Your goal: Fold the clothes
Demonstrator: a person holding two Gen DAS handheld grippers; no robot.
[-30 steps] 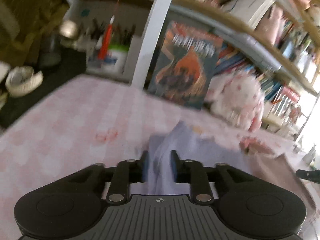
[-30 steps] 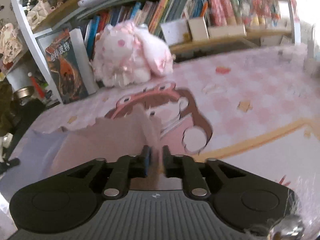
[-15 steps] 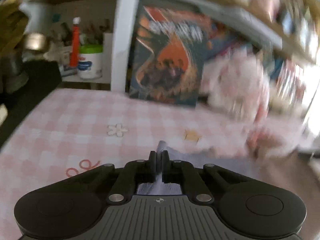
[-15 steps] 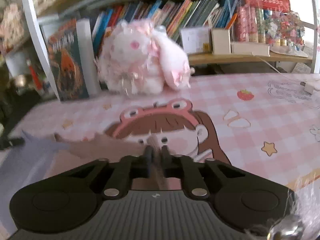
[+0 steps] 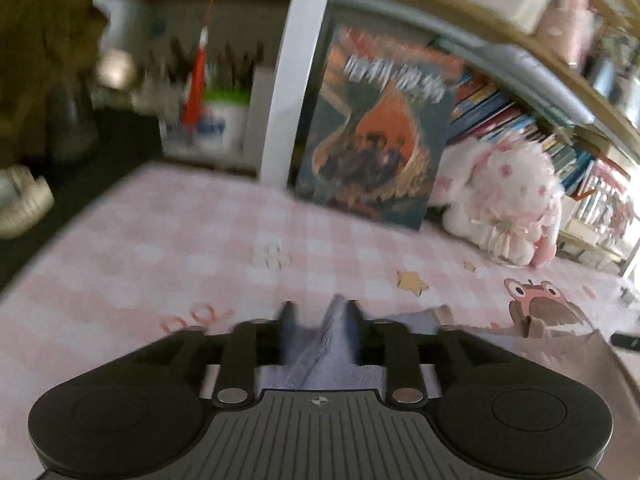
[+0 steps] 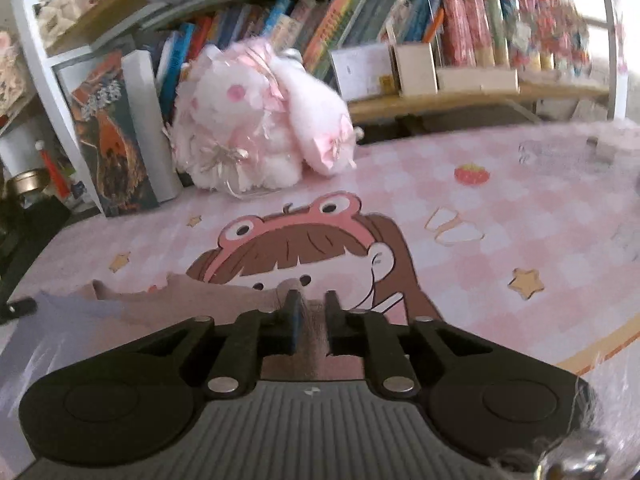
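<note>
— Left claw [image 5: 318, 322]?
— Spread a little, with a peak of lavender cloth [image 5: 332, 344] standing between the fingers; leaning against the right-hand finger, clear of the other. No pinch visible. View rather blurred.

— Right claw [image 6: 312, 312]?
— Much narrower gap, a strip of dusty-pink cloth [image 6: 314, 344] filling it. Looks clamped on that strip, fingers flush against the fabric on both sides.

— Where is the garment [image 6: 132, 312]?
— Spread low over the counter [image 6: 500, 208], on the pink checked mat with the cartoon girl in a frog hat [image 6: 304, 236]. Pink-beige part running leftward from the right claw, covering the lower part of the cartoon face; lavender part further left. Same from the left wrist view: lavender under the left claw, beige part [image 5: 560, 344] off to the right. Touching the mat or held just above it: cannot tell.

— Around it?
— Behind, at the back edge of the counter, a fluffy white-and-pink plush rabbit [image 6: 256, 120], resting against the bookshelf [image 6: 280, 20]. Beside the rabbit, a book with an orange flame cover [image 5: 376, 132] standing upright next to a white shelf post [image 5: 296, 68]. Strawberry and star prints on the mat, well apart from the cloth
</note>
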